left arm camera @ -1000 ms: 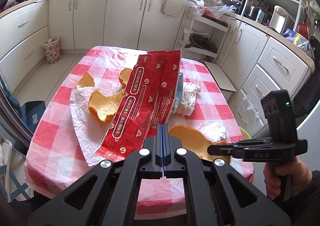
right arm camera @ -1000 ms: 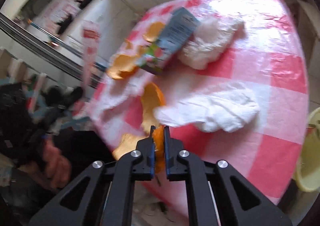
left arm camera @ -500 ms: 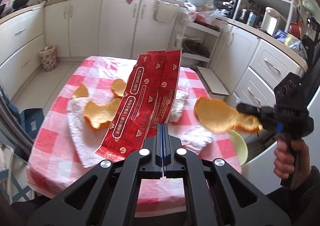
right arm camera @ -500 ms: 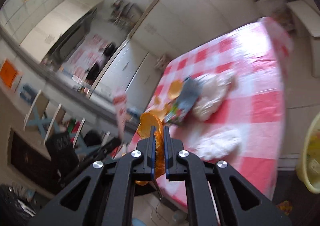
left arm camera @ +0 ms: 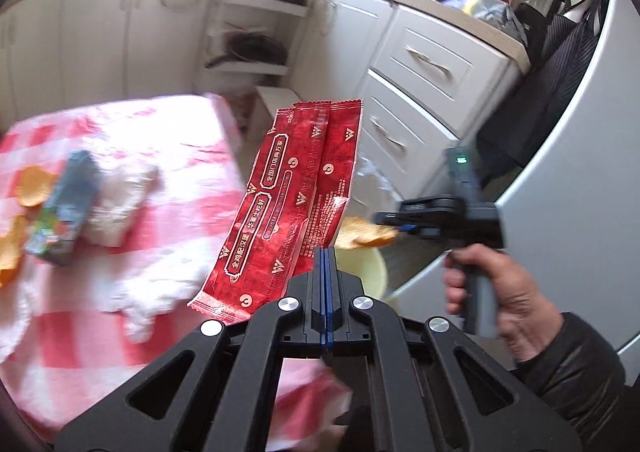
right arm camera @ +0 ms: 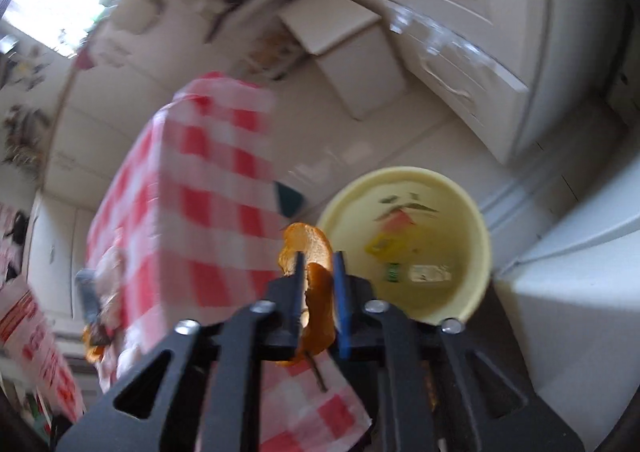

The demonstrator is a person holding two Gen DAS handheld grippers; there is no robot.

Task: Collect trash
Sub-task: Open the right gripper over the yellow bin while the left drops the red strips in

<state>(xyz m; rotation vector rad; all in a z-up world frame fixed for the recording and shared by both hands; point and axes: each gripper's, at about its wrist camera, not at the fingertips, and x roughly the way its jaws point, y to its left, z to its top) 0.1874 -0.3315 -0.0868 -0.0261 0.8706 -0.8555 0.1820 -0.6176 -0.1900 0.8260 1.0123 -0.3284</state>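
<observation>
Beside the checked table's [right arm camera: 208,187] edge, the right gripper's [right arm camera: 318,272] jaws had just been opening around the orange peel [right arm camera: 316,284] above the yellow bin [right arm camera: 476,228]; the left gripper [left arm camera: 326,264] pinched a red wrapper [left arm camera: 296,195], awaiting disposal.

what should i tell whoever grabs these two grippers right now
Left gripper: shut on the red foil snack wrapper, held up past the table edge.
Right gripper: jaws just opening, curled orange peel loose between them, beside the pale yellow plastic bin on the floor.
Done: some trash lies in the bin.
Left: drop peel and wrapper in; then the blue carton, white tissues and other peels on the red-checked tablecloth.
</observation>
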